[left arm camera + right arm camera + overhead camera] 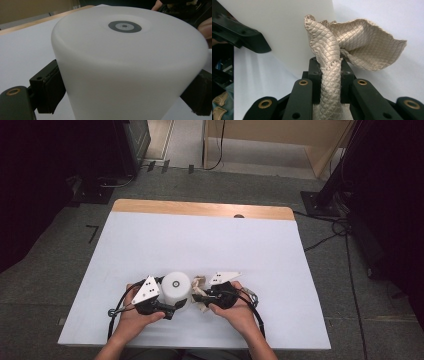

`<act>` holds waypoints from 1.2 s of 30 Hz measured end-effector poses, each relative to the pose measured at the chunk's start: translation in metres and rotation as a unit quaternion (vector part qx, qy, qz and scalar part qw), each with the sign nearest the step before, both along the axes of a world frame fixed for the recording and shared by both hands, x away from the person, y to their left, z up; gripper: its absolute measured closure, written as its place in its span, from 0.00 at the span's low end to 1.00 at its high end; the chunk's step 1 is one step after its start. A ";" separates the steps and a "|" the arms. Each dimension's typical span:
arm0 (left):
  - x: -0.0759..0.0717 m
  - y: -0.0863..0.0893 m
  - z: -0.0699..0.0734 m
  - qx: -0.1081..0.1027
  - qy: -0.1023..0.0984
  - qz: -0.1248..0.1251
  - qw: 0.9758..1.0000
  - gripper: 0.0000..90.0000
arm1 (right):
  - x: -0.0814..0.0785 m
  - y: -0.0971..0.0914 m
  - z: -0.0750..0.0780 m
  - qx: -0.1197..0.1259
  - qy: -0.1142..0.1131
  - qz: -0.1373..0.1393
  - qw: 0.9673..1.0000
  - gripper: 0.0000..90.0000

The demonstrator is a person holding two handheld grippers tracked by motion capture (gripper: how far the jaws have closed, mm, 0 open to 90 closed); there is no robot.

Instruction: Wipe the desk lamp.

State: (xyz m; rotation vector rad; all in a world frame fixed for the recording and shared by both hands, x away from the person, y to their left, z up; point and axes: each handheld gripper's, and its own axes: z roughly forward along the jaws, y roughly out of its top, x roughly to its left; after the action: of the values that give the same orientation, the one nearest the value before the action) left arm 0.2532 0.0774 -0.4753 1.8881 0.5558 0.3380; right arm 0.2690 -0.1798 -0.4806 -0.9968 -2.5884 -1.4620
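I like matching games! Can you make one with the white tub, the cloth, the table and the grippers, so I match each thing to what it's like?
Things:
1. white cylinder
2. beige quilted cloth
3. table
4. wooden strip

Descriptions:
A. runs along the table's far edge
B. pinched in the right gripper
C. covered with a white sheet
D. upright, clamped between the pads of the left gripper

Pairs: 1-D, 2-B, 3-C, 4-A
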 end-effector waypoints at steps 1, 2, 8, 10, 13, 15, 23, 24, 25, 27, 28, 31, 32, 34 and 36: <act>0.000 0.000 0.000 0.001 0.000 0.001 1.000 0.08 | 0.000 -0.001 0.002 0.005 -0.004 -0.001 1.000 0.86; -0.001 0.000 0.000 0.000 0.001 0.003 1.000 0.08 | 0.000 -0.002 0.004 0.011 -0.006 -0.003 1.000 0.86; -0.010 -0.005 0.003 -0.002 0.003 0.043 0.999 0.06 | 0.002 -0.012 0.010 0.024 -0.019 -0.017 0.999 0.86; -0.015 -0.010 0.004 -0.001 0.000 0.061 0.998 0.02 | 0.004 -0.015 0.009 0.022 -0.017 -0.022 0.999 0.86; -0.020 -0.016 0.005 0.010 -0.004 0.089 0.996 0.01 | 0.006 -0.019 0.008 0.024 -0.012 -0.030 0.999 0.86; -0.024 -0.023 0.007 0.016 0.000 0.125 0.992 0.02 | 0.007 -0.020 0.007 0.021 -0.013 -0.031 0.999 0.86; -0.013 -0.014 0.011 0.015 0.011 0.094 0.995 0.09 | 0.008 -0.019 0.003 0.010 -0.011 -0.027 1.000 0.86; -0.009 -0.012 0.011 0.013 0.013 0.078 0.997 0.09 | 0.008 -0.019 0.003 0.011 -0.013 -0.026 1.000 0.86; -0.004 -0.010 0.011 0.007 0.014 0.055 0.998 0.09 | 0.008 -0.019 0.003 0.010 -0.013 -0.024 1.000 0.86; 0.003 -0.005 0.010 -0.011 0.001 0.012 1.000 0.09 | 0.008 -0.020 0.003 0.010 -0.012 -0.020 1.000 0.86; 0.005 -0.004 0.010 -0.017 -0.002 -0.004 1.000 0.09 | 0.008 -0.020 0.003 0.010 -0.010 -0.013 1.000 0.86; 0.009 -0.003 0.007 -0.021 -0.012 -0.042 0.999 0.09 | 0.007 -0.017 -0.001 -0.003 0.001 0.015 1.000 0.86; 0.009 -0.004 0.005 -0.010 -0.018 -0.048 0.999 0.09 | 0.006 -0.015 -0.002 -0.009 0.007 0.024 1.000 0.86; 0.009 -0.006 0.003 -0.003 -0.019 -0.052 0.998 0.09 | 0.005 -0.011 -0.006 -0.027 0.008 0.039 0.999 0.86; 0.010 -0.005 0.003 -0.005 -0.013 -0.051 0.999 0.09 | 0.005 -0.009 -0.008 -0.030 0.014 0.044 0.998 0.86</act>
State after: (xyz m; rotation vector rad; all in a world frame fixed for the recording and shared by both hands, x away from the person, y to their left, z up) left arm 0.2631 0.0720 -0.4727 1.8912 0.4406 0.2924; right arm 0.2736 -0.1891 -0.4888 -0.8907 -2.6341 -1.3485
